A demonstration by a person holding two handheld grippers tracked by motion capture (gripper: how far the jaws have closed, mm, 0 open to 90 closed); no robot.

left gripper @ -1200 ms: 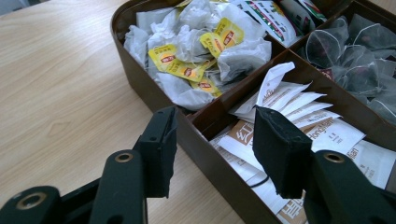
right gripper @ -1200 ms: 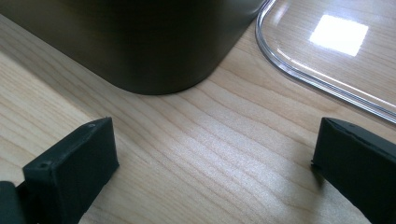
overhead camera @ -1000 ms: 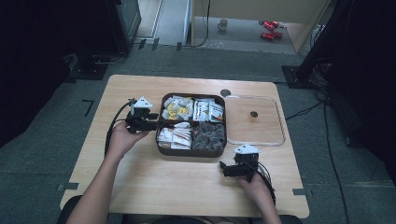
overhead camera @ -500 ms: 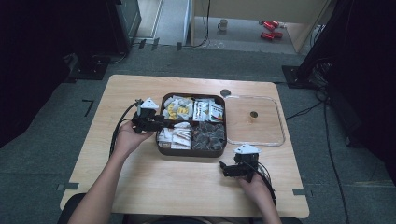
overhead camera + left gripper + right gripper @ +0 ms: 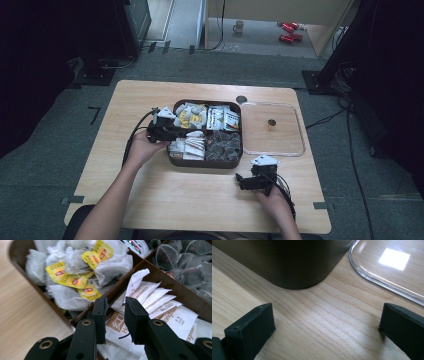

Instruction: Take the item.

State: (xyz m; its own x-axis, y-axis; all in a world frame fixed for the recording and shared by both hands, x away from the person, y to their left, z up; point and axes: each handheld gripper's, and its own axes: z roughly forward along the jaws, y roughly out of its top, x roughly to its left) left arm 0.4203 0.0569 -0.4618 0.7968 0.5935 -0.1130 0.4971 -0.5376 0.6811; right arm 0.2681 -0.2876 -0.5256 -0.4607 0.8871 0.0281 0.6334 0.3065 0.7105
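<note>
Left hand-held gripper point(image 5: 115, 315) jaws nearly closed around thin, limp sachets point(image 5: 150, 300) at frame centre; pinch flat faces. Right hand-held gripper point(image 5: 324, 327) open, empty.

Divided tray point(image 5: 172, 159) mid-table point(image 5: 150, 210); lid point(image 5: 300, 145) lies just right of it. Left hand-held gripper point(image 5: 176, 134) at tray's left edge, right hand-held gripper point(image 5: 240, 179) on table before tray.
</note>
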